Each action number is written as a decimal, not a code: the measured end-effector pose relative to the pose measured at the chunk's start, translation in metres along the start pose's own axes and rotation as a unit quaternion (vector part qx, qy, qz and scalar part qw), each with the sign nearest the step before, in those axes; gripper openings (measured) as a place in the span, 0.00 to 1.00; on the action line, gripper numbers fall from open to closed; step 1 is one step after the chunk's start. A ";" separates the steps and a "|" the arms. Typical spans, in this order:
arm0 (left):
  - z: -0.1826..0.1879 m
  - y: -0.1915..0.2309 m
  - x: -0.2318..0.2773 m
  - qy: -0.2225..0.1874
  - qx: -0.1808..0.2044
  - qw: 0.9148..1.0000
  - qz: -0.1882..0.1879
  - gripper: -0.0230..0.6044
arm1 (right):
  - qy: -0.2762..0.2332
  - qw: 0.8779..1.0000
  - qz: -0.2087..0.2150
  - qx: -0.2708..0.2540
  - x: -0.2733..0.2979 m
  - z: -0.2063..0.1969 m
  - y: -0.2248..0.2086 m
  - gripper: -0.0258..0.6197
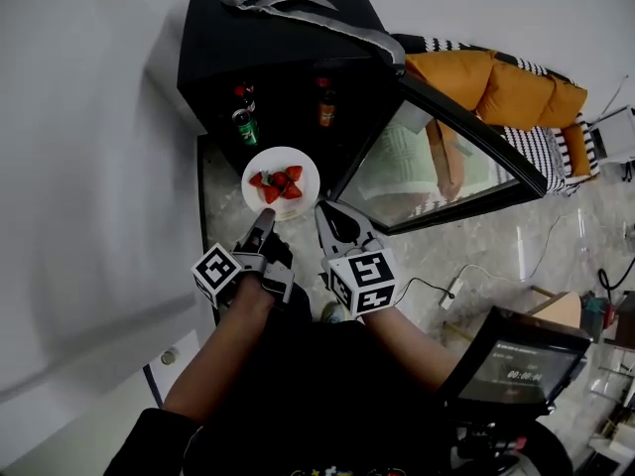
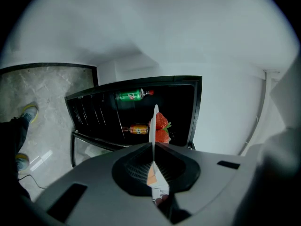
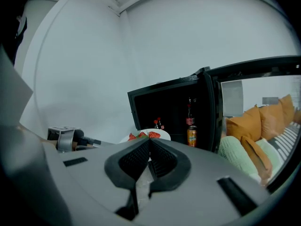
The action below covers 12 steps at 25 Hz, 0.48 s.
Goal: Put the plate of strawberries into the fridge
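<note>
The round white plate of red strawberries juts forward from the left hand-held gripper, whose jaws pinch its near rim, probably to keep it level before the open black fridge just ahead. The right hand-held gripper is beside it, jaws together and empty. The fridge's shelves are lost in darkness.

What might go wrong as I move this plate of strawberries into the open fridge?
The left gripper pinches the plate by one rim edge only, so it may tip and the strawberries could roll off. The green can and a bottle stand just inside the fridge; the plate might knock them.
</note>
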<state>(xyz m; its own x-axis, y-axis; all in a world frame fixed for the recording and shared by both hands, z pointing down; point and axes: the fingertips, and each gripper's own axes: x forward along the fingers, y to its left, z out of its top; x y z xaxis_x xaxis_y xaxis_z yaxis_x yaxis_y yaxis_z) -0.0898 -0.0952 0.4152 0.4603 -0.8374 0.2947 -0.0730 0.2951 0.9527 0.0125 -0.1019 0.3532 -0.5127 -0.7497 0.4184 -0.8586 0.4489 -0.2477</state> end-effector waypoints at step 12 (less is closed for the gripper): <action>0.032 0.003 0.024 0.046 -0.016 0.999 0.002 0.06 | 0.021 0.998 -0.058 0.016 0.036 0.002 -0.002 0.05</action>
<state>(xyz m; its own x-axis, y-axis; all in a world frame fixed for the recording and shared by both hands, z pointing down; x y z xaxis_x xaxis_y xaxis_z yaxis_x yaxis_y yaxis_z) -0.1068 -0.1293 0.4279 0.5392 -0.7909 0.2894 -0.0483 0.3141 0.9482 -0.0038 -0.1307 0.3665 -0.4105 -0.7745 0.4813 -0.9118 0.3449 -0.2228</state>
